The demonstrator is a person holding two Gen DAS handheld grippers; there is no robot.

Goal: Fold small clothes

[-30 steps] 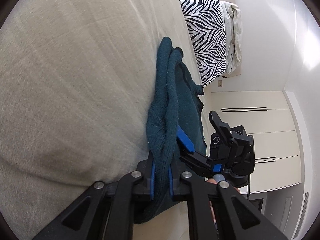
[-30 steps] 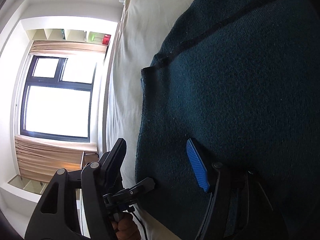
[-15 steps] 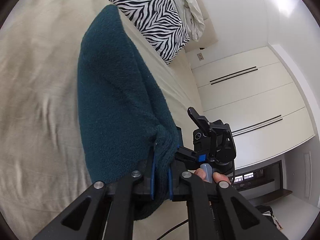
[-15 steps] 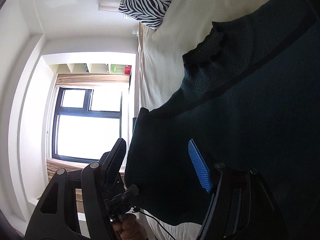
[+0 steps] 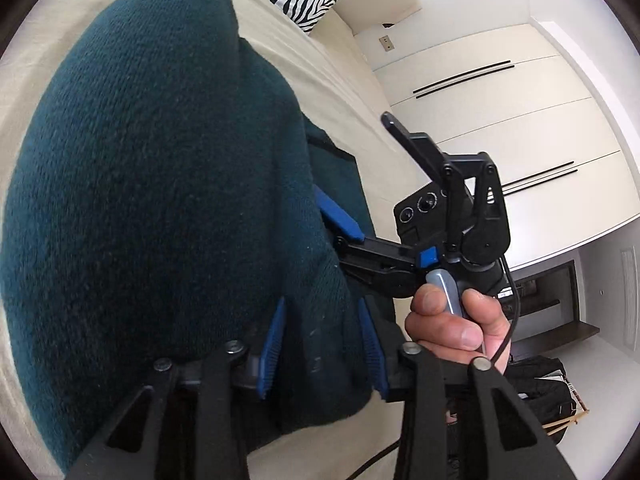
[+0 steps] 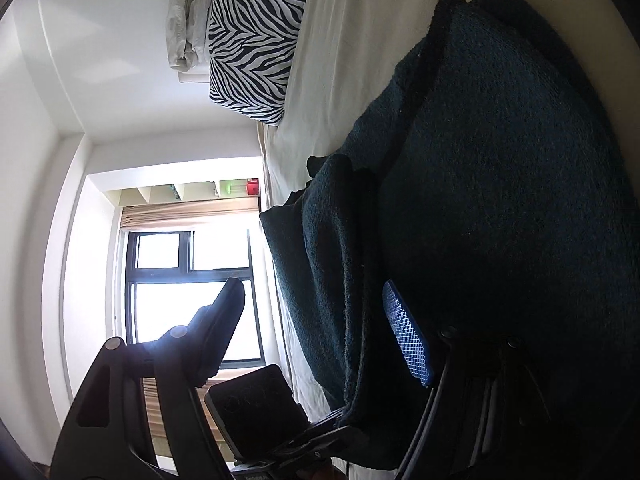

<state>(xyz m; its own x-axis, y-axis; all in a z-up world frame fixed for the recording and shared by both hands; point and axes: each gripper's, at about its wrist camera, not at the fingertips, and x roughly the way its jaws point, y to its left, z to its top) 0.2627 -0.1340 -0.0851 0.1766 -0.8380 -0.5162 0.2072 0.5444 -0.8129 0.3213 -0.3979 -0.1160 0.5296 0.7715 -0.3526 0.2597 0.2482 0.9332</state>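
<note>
Folded over since a second ago, teal knit sweater lies bulky on cream bedsheet. Left gripper jaws opening, thick fold loose between blue ribbed pads. Right gripper opening wide beside the sweater's edge.

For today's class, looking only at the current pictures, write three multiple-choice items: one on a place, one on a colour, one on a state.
1. Where does the zebra-striped pillow lie?
A. on the floor
B. on the bed, beyond the garment
C. on top of the wardrobe

2. What colour is the knitted garment?
A. dark teal
B. red
C. yellow

3. How do the jaws of the left gripper stand?
A. clamped shut on bare air
B. hidden from view
C. parted, with the garment's fabric between them

Answers:
1 B, it rests on the pale sheet of the bed past the garment.
2 A, the knit is deep blue-green.
3 C, both blue pads stand apart around the fabric as the jaws are opening.
</note>
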